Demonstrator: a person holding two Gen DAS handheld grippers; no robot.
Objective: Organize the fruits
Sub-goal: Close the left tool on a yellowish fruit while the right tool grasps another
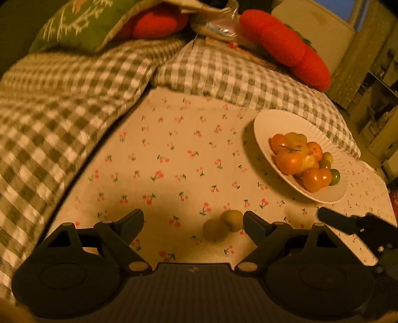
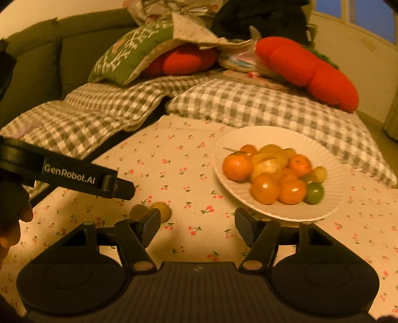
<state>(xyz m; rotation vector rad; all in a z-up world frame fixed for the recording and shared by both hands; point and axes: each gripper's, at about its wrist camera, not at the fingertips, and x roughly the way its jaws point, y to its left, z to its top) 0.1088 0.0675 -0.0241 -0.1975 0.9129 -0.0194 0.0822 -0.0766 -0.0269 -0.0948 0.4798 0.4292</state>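
While the left tongs [image 1: 193, 222] hang over the cherry-print tabletop [image 1: 174, 149], their jaws stand wide and released, with two small greenish fruits [image 1: 225, 223] lying between the tips, untouched. White plate [image 1: 268, 121] of orange and green fruit sits to the upper right.

Right wrist view: right tongs [image 2: 197, 222] spread apart, empty, just before the plate [image 2: 333, 174]. Both loose fruits [image 2: 163, 210] lie by the left finger.

dim warm light, green sofa [image 2: 37, 67], checked cushions [image 2: 248, 104], pale wall [image 2: 360, 67], blue window [image 2: 360, 17]
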